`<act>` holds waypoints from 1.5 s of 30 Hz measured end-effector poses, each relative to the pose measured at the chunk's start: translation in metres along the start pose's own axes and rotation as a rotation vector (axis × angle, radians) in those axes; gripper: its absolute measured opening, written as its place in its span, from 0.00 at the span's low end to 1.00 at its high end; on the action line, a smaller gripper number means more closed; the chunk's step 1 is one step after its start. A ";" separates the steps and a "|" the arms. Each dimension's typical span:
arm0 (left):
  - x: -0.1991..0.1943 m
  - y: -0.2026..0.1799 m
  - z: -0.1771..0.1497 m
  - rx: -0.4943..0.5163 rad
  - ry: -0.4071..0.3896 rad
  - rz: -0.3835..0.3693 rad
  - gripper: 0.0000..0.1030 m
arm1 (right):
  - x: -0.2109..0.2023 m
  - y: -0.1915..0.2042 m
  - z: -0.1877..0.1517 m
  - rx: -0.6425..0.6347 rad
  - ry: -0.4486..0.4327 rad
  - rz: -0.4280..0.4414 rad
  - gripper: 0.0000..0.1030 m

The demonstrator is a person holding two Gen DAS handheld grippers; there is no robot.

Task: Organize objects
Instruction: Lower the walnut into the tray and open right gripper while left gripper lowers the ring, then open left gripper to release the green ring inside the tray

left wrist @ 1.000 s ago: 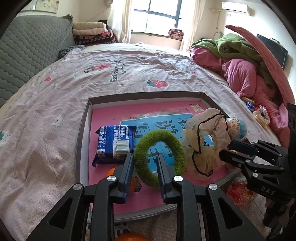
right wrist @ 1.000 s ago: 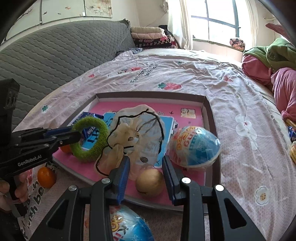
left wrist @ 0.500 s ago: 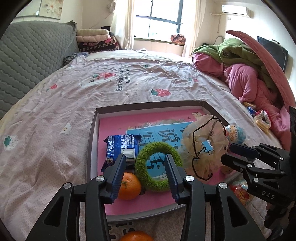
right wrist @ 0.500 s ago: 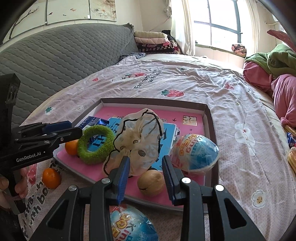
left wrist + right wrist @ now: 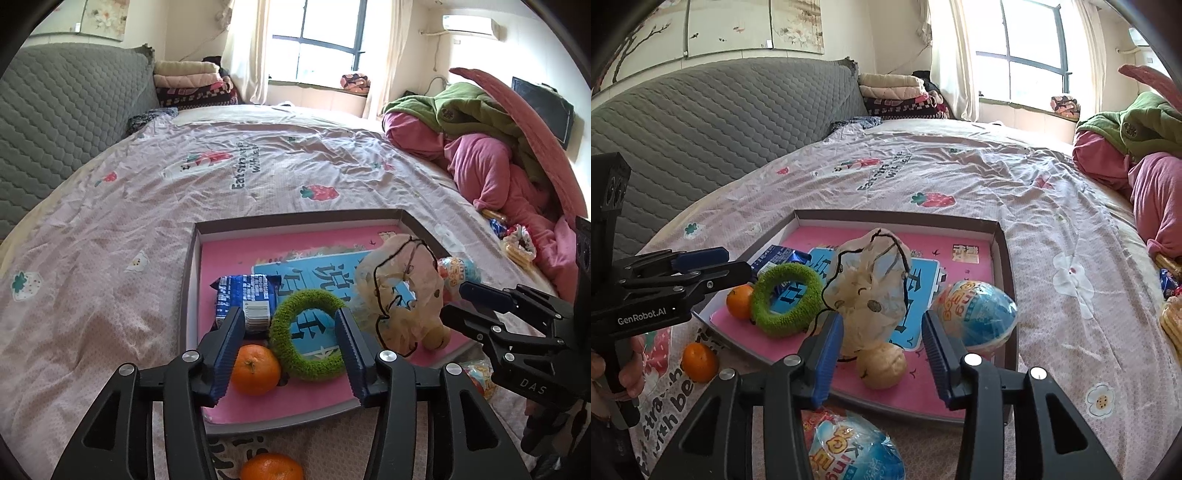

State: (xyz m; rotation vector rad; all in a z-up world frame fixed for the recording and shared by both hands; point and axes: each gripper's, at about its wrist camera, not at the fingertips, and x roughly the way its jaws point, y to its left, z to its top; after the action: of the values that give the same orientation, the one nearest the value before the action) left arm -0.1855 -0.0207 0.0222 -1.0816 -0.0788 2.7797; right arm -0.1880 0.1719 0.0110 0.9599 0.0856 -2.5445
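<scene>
Two oranges, two wrapped eggs

We look from two wrist cameras, each set close behind its own hand-held gripper and tilted down over the near edge of the tray on the bed. The left view sits by the tray's near left corner, the right view by its near right corner. Both face the window and share the tray; each catches the other hand-held gripper at its side.

The tray lies on the bed; in it, an orange sits left of the ring, the packet behind them.
</scene>
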 end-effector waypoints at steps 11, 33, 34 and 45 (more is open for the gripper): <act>-0.012 0.005 0.004 -0.003 -0.037 0.006 0.56 | -0.006 -0.004 0.001 0.007 -0.021 -0.005 0.47; -0.080 0.005 -0.008 -0.014 -0.143 0.075 0.58 | -0.062 0.010 -0.010 -0.025 -0.161 -0.006 0.61; -0.081 0.004 -0.012 -0.009 -0.138 0.075 0.58 | -0.065 0.012 -0.012 -0.032 -0.163 -0.003 0.62; -0.075 0.002 -0.052 -0.001 -0.063 0.091 0.61 | -0.068 0.014 -0.041 -0.006 -0.097 -0.001 0.65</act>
State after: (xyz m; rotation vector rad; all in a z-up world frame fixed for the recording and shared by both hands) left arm -0.0961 -0.0357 0.0332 -1.0231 -0.0395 2.8953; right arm -0.1105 0.1918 0.0249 0.8326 0.0660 -2.5856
